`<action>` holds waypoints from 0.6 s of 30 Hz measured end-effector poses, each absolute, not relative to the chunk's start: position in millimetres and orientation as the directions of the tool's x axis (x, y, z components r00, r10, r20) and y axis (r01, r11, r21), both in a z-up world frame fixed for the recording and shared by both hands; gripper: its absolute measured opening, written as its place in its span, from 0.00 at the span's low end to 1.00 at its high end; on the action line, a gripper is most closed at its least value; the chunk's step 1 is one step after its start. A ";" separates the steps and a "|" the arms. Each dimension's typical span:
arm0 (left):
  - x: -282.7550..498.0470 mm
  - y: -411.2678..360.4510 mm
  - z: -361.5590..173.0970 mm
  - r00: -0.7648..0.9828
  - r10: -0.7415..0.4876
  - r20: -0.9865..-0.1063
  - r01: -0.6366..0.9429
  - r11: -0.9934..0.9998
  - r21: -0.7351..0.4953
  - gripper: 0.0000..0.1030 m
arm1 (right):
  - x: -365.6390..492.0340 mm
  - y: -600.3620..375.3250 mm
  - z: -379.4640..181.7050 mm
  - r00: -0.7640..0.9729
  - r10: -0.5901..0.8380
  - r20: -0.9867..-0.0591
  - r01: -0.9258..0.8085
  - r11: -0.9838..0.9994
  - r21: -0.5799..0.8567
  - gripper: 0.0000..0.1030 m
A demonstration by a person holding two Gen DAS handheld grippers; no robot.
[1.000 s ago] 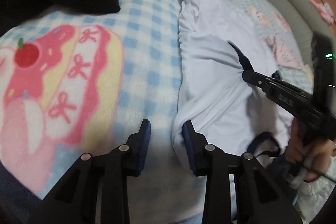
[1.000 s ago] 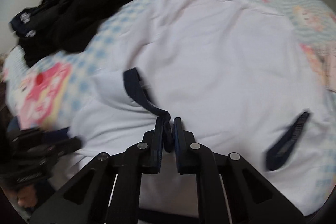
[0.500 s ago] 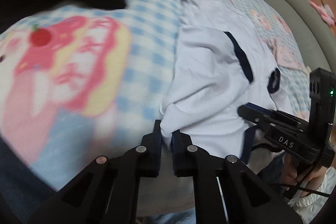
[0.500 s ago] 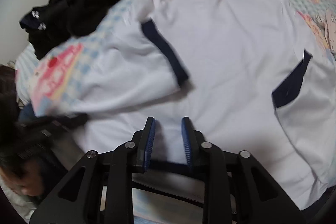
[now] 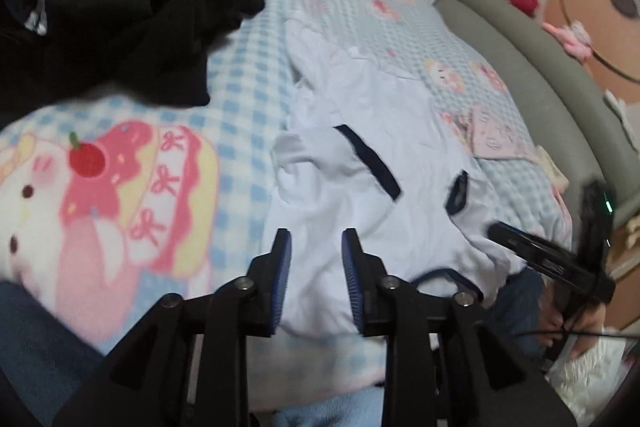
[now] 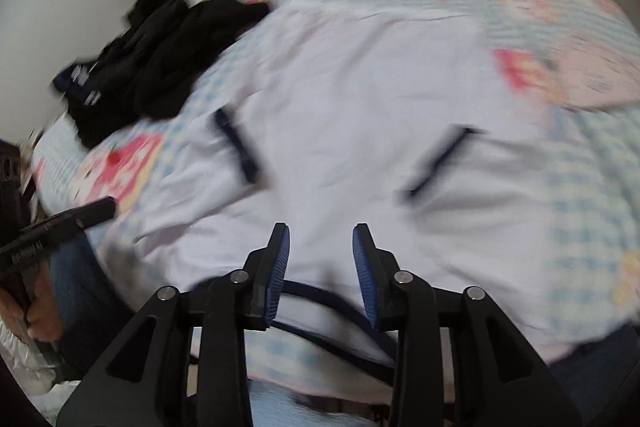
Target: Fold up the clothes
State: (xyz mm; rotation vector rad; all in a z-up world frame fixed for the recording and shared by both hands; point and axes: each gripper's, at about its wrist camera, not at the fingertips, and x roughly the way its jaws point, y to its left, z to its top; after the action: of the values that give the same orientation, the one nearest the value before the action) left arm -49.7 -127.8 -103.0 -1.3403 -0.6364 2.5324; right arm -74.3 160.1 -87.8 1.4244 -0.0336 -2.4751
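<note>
My left gripper (image 5: pixel 315 247) is hovering over the near left part of the white shirt (image 5: pixel 360 163), its jaws having just been opening, and they are now standing apart with nothing pinched between the blue pads (image 5: pixel 282 267). My right gripper (image 6: pixel 320 247) is hanging above the near hem of the same shirt; its jaws have just been opening too, and they are gaping with only cloth showing below them, none of it gripped.

The shirt is lying spread on the checked bedspread (image 5: pixel 240 75), both short sleeves folded in over the body so that the two dark navy cuffs (image 5: pixel 370 161) are pointing toward each other. The navy-edged neckline (image 6: pixel 320 297) is lying at the edge nearest me. A heap of black clothes (image 5: pixel 120 11) is sitting on the bedspread to the left of the shirt, apart from it. The right wrist view is smeared, so finer creases are beyond what I can make out.
</note>
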 end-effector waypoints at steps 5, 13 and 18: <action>-79.7 -121.7 -147.7 -0.418 0.302 -0.857 0.120 -0.917 -0.381 0.34 | -76.3 237.1 -102.3 -0.462 -0.136 -0.876 0.028 -0.990 0.139 0.41; -76.4 -115.0 -154.7 -0.413 0.367 -0.834 0.108 -0.889 -0.445 0.41 | -77.1 285.8 -151.0 -0.356 -0.205 -0.912 -0.084 -0.965 0.250 0.60; -72.5 -102.4 -144.7 -0.442 0.339 -0.830 0.084 -0.906 -0.415 0.08 | -76.6 267.2 -147.1 -0.379 -0.157 -0.912 -0.016 -0.984 0.176 0.22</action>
State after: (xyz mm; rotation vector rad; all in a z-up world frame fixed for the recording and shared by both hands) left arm -72.5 -102.4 -144.7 -1.5657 -0.6070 2.4699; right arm -76.6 267.2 -147.1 1.6996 -0.2389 -2.5290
